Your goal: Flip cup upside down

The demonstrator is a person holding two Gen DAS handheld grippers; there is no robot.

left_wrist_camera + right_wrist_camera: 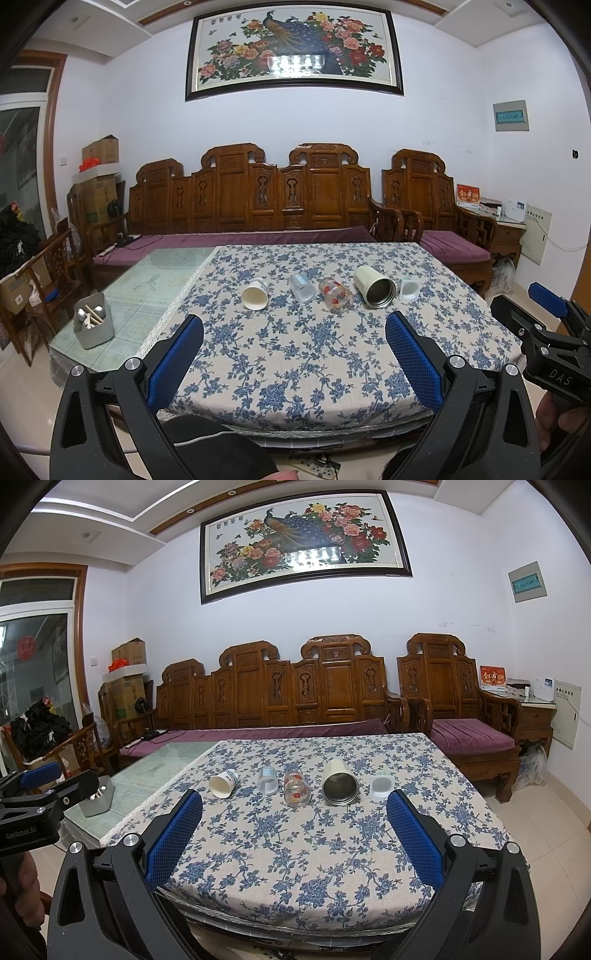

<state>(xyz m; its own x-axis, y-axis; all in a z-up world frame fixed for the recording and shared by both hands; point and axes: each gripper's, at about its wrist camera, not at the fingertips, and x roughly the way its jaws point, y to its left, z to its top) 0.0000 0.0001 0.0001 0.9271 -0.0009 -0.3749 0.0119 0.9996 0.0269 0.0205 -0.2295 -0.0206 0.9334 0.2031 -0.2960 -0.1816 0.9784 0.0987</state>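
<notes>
Several cups lie on their sides in a row on the floral tablecloth [295,354], mouths toward me: a white paper cup [255,294] [222,783], a clear plastic cup [302,287] [267,780], a flowered glass [335,295] [296,788], a cream steel tumbler [373,286] [340,782], and a small frosted cup [409,288] [382,787]. My left gripper [293,332] is open and empty, held back over the table's near edge. My right gripper [294,808] is open and empty, also short of the cups. Each gripper shows at the other view's edge.
A grey utensil holder [92,325] stands on the glass tabletop left of the cloth. A carved wooden sofa [258,199] with purple cushions runs behind the table. An armchair [461,709] sits at the right. Cardboard boxes [99,184] stack at the back left.
</notes>
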